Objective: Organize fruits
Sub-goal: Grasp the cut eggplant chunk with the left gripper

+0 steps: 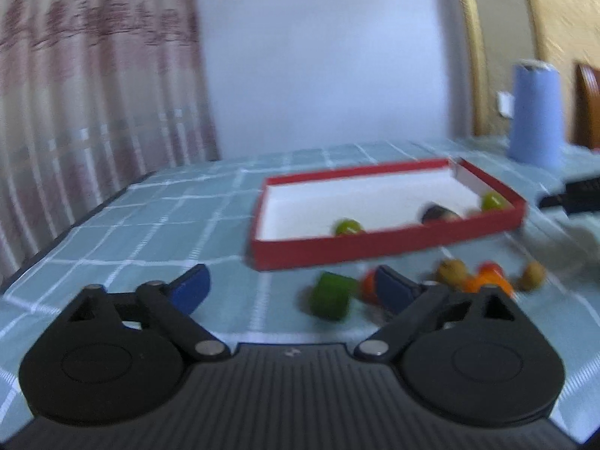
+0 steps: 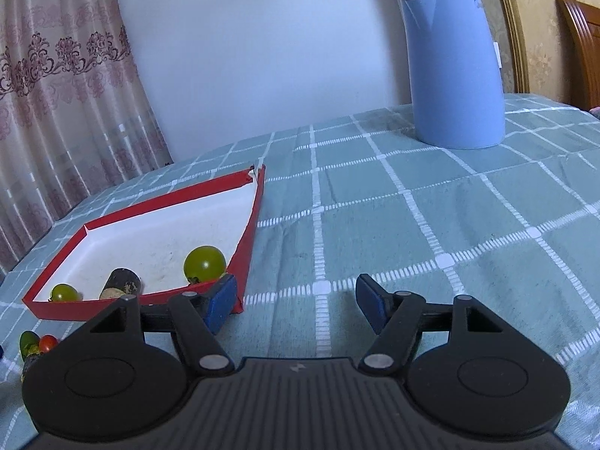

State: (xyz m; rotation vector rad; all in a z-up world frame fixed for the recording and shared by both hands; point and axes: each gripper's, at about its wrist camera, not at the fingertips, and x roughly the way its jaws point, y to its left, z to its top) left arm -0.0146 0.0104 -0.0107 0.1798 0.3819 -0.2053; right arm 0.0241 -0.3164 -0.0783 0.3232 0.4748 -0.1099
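A shallow red box (image 1: 375, 244) with a white inside lies on the checked cloth. It holds two green fruits (image 1: 348, 226) and a dark piece (image 1: 437, 213). The right wrist view shows the box (image 2: 247, 232) with a large green fruit (image 2: 204, 261), a small green one (image 2: 64, 293) and the dark piece (image 2: 122, 282). Loose fruits lie in front of the box: a green one (image 1: 332, 296), orange and red ones (image 1: 489, 279), brownish ones (image 1: 452, 270). My left gripper (image 1: 290, 287) is open, the green fruit between its fingers. My right gripper (image 2: 294, 300) is open and empty beside the box.
A tall blue jug (image 2: 453, 63) stands at the back right of the table and also shows in the left wrist view (image 1: 536, 112). A curtain (image 2: 56, 93) hangs on the left past the table edge. A dark object (image 1: 573, 195) lies right of the box.
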